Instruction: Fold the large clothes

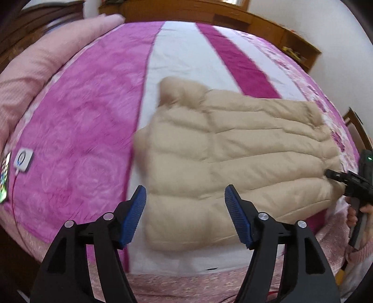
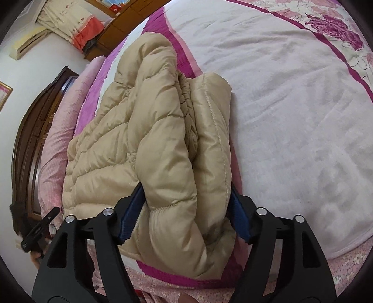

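A beige quilted puffer jacket (image 1: 233, 153) lies folded on the bed near its front edge; it also shows in the right wrist view (image 2: 149, 139). My left gripper (image 1: 185, 193) is open and empty, hovering just above the jacket's near left part. My right gripper (image 2: 186, 207) has its blue pads on both sides of a thick folded bundle of the jacket's near end and grips it. In the left wrist view the right gripper (image 1: 349, 181) shows at the jacket's right edge.
The bed has a pink, magenta and white cover (image 1: 77, 130). A folded pink quilt (image 1: 28, 81) lies at the left. A phone (image 1: 4, 177) and a white charger (image 1: 23, 160) lie near the bed's left edge. A wooden headboard (image 1: 209, 16) stands behind.
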